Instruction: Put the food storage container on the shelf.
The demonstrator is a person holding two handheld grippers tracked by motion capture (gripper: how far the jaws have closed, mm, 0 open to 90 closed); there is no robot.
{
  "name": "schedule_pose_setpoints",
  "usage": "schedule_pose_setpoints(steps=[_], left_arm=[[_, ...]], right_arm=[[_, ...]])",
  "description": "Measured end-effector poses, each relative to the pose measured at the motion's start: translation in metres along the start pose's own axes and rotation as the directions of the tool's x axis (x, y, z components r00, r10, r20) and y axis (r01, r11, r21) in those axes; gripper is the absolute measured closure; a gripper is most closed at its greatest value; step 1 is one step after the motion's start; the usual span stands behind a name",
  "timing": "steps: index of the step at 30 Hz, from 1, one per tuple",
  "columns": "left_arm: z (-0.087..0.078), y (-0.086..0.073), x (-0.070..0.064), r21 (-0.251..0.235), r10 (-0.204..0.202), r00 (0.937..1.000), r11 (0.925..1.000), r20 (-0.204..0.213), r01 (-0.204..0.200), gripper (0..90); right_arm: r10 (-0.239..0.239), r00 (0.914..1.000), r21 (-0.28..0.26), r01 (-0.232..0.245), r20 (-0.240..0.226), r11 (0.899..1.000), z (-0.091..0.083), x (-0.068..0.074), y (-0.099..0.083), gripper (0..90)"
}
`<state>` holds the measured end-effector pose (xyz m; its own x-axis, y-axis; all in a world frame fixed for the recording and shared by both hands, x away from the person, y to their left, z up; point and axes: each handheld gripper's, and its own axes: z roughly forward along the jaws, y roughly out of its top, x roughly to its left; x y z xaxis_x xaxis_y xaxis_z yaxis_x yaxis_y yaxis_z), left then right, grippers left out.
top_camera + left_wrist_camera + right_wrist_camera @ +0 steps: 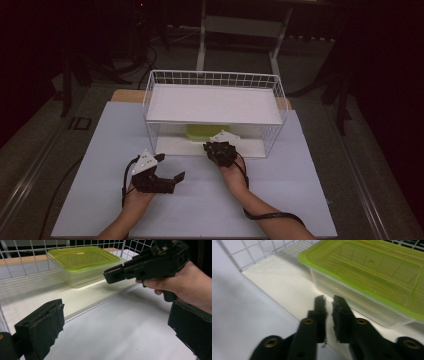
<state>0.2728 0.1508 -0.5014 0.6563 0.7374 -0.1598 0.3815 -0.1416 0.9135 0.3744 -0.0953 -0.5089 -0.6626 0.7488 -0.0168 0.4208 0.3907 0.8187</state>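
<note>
Lying flat, container point(205, 131) seemingly crosswise.

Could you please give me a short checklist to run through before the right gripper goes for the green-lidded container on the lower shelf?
1. Lid seated on the container: looks flat and closed all round; ok.
2. Right gripper wide enough to take the container: its jaws stand almost together, nothing between them; not ok, open first.
3. Right gripper aimed at the container: the tips point at its near wall, just short of it; ok.
4. Left gripper out of the way: it hangs open over the table, left of the rack opening; ok.
5. Headroom under the upper shelf: cannot tell.
</note>
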Motion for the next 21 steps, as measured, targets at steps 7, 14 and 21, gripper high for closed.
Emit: schedule_pose_setpoints(steps=[7, 14, 21], left_arm=[[0.002, 0.003, -0.003, -0.001, 0.035, 0.9987, 0.9994, 0.039, -0.035, 1.2], [0.004, 0.011, -0.007, -0.007, 0.032, 0.9951, 0.9995, 0.093, -0.032, 1.2], [0.002, 0.016, -0.010, -0.005, 0.039, 0.9910, 0.9992, 0.128, -0.039, 1.2]], right_arm=[[-0.001, 0.9990, -0.025, 0.000, -0.044, 1.000, -0.022, 0.007, -0.004, 56.8], [-0.003, 0.9973, 0.001, 0.003, -0.073, 1.000, -0.036, 0.009, -0.005, 33.3], [-0.005, 0.9956, -0.044, 0.001, -0.094, 0.999, -0.050, 0.005, -0.007, 16.8]])
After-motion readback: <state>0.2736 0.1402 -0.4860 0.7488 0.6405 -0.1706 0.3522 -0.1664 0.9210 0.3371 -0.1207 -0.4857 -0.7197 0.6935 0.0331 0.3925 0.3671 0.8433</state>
